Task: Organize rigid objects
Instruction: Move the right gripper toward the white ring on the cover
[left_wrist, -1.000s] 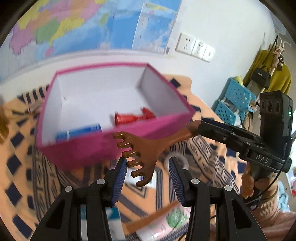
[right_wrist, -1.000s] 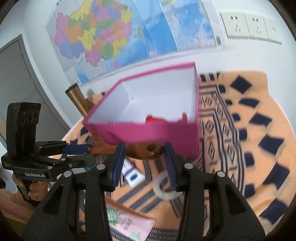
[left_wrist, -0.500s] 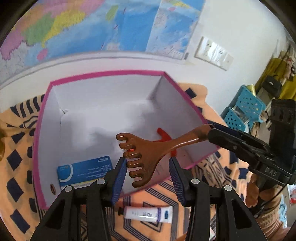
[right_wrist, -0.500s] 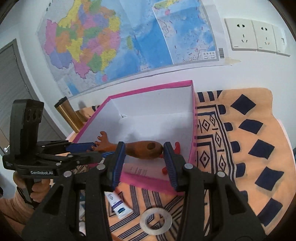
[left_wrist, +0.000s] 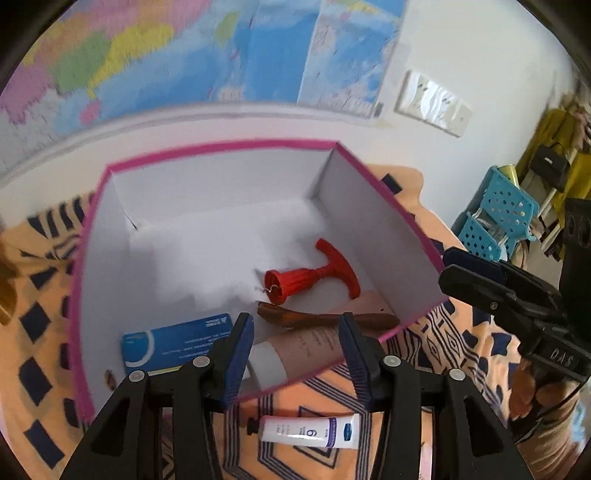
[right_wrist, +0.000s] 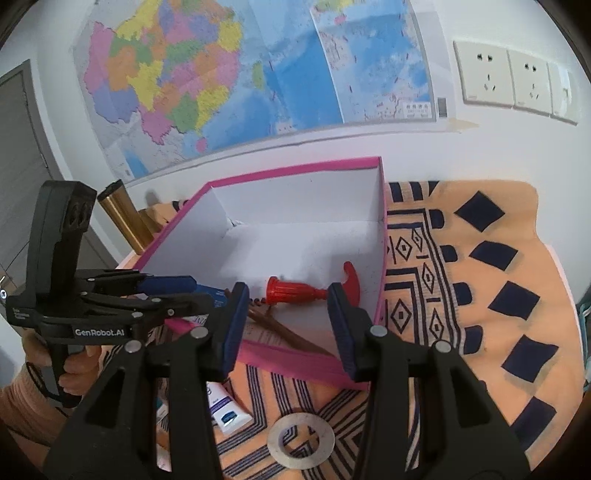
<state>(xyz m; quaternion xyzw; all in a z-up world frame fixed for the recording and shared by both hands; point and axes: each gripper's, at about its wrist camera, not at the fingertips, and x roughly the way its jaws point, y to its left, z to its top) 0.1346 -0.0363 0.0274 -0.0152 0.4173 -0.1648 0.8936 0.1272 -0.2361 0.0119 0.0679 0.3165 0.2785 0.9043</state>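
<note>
Both grippers, left (left_wrist: 297, 345) and right (right_wrist: 287, 325), stand apart and empty (massager (left_wrist: 325, 318) released into box (left_wrist: 388, 192)).

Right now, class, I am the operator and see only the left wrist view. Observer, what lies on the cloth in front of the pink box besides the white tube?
Observer: A flat metal ring lies on the cloth, near the tube.
Operator: Does the right gripper hold anything?
Observer: No; its jaws stand apart with nothing between them.
Operator: What is left of the map?
Observer: A grey door.
</note>
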